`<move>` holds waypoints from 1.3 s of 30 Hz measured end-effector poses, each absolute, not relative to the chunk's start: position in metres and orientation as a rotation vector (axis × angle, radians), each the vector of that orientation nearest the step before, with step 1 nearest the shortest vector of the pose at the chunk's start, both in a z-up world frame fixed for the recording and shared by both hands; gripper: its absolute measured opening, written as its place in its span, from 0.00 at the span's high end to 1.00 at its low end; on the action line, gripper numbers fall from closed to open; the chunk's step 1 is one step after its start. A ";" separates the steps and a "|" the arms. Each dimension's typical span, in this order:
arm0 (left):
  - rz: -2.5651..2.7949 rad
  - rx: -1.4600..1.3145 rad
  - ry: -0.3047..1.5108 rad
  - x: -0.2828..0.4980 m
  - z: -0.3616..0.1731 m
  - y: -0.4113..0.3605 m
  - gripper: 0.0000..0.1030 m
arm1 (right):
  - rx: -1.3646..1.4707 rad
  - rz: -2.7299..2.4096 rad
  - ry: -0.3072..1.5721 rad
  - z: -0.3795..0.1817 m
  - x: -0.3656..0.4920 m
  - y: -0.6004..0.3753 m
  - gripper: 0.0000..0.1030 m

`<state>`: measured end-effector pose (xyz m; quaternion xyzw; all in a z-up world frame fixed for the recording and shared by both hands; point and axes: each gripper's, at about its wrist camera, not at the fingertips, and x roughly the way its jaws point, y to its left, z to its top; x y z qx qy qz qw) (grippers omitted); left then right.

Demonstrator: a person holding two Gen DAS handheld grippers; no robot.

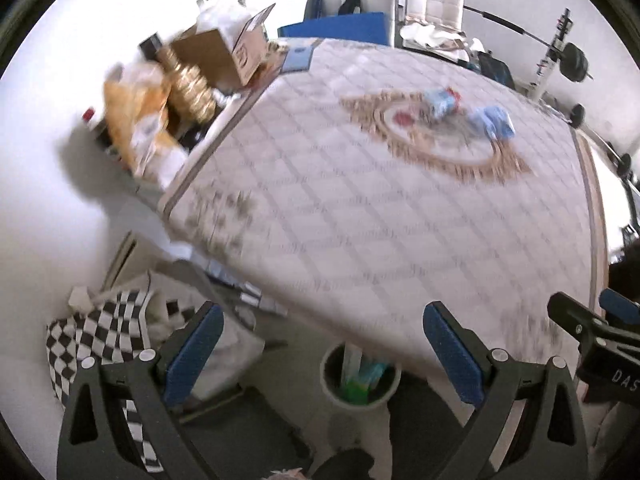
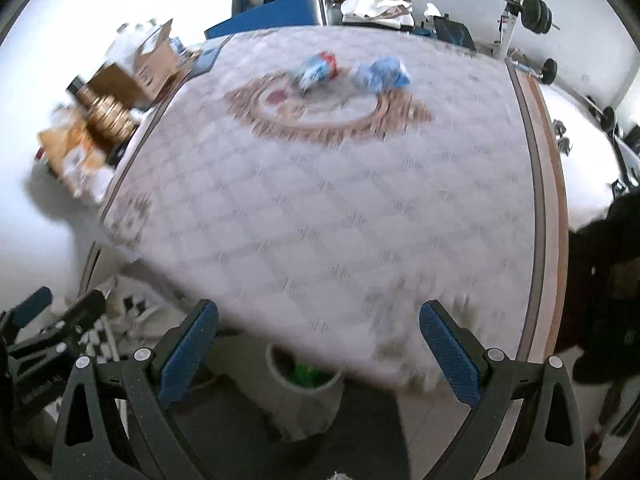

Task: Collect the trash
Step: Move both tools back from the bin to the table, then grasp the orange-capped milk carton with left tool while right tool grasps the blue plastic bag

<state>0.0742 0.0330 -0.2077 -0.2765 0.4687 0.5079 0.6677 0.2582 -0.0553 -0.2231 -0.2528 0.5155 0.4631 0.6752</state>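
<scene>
both the left gripper (image 1: 322, 354) and right gripper (image 2: 318, 350) gape wide, empty; bin (image 1: 360, 378) holds some trash, blue wrappers (image 1: 492, 120) remain on the mattress (image 1: 360, 220).

The left gripper (image 1: 324, 348) has two black, triangular-framed arms with cut-out windows, round silver screw heads at the joints and textured blue pads (image 1: 454, 354) on the inner faces. The right gripper (image 2: 318, 350) is built the same; white lettering marks its black body.
</scene>
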 end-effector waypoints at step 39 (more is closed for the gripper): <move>0.968 -0.675 1.290 0.278 -0.318 0.296 0.01 | -0.380 0.814 1.360 -0.361 0.545 0.209 0.80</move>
